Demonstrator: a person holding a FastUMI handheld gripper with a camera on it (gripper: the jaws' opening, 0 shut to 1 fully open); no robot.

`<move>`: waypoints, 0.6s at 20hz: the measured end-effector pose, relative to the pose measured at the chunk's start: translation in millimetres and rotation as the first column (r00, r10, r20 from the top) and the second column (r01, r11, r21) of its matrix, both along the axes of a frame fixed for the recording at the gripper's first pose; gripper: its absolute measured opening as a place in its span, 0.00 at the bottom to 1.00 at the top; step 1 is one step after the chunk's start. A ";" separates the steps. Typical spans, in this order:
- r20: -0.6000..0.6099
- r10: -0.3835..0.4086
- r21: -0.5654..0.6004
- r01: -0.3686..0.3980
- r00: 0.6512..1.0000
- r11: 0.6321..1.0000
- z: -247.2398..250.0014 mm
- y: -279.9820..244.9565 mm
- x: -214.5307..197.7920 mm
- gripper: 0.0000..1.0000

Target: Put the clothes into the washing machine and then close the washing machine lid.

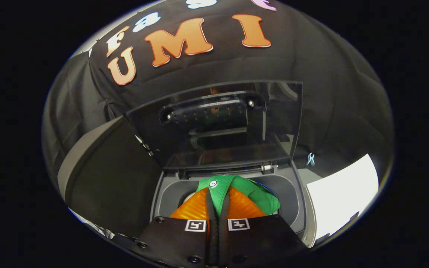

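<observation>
Lower centre of the frame: the gripper [217, 219] has its fingers drawn nearly together, pinching a fold of green garment [237, 191] with a white button. The cloth bunches just ahead of the fingertips, hanging over the open tub of the washing machine [292, 193], seemingly not yet released. Upper centre: the transparent lid [214, 123] stands raised, its dark handle [210, 109] near the top edge. The garment looks light, soft and limp; a pinch at a gathered fold should hold it best.
</observation>
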State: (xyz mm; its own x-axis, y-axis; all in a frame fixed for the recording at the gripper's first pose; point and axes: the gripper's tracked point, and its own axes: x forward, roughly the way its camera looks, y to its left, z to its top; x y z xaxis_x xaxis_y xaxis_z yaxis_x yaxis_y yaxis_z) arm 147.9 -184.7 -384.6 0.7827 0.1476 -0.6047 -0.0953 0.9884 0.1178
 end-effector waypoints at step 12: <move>-0.233 0.008 -0.080 -0.027 0.972 0.996 -152.1 3.9 13.7 0.08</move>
